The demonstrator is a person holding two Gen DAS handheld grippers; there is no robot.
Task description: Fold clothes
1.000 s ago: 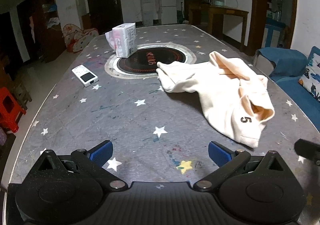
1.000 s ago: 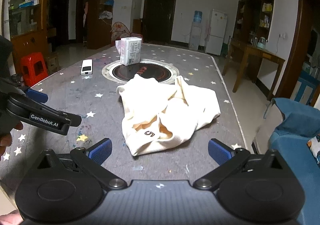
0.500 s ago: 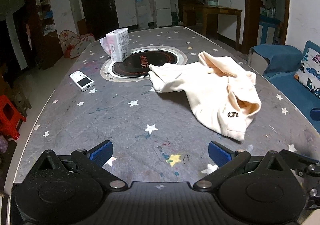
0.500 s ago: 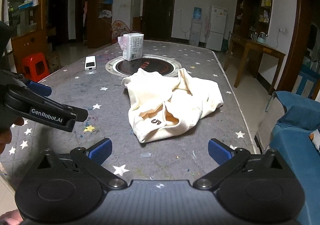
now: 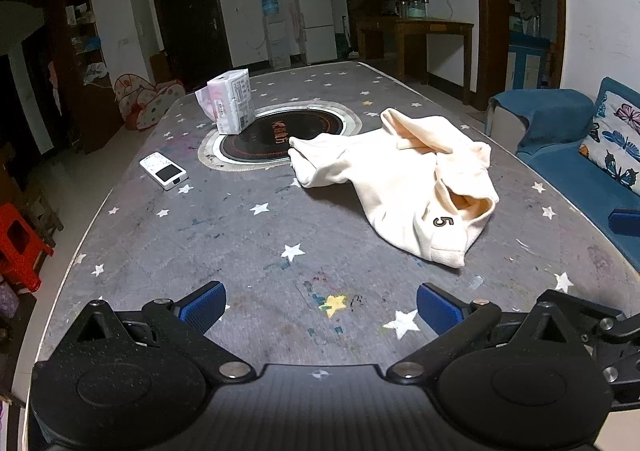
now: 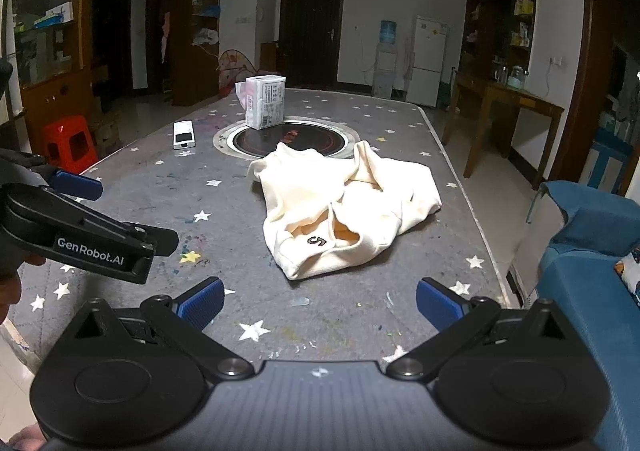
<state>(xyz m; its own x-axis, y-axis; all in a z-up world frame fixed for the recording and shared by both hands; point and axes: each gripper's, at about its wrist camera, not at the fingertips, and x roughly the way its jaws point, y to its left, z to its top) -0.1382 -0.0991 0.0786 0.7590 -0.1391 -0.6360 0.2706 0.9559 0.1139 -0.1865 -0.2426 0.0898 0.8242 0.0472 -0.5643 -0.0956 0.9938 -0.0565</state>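
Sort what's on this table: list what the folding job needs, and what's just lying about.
For the job: cream garment, left gripper, right gripper, both open and empty.

Lying about: tissue pack, white remote, round black hotplate.

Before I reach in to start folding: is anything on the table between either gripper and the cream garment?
Nothing visible. Only bare starry tablecloth lies between the open left gripper, the open right gripper and the cream garment. The tissue pack and white remote sit farther back, off to the side.
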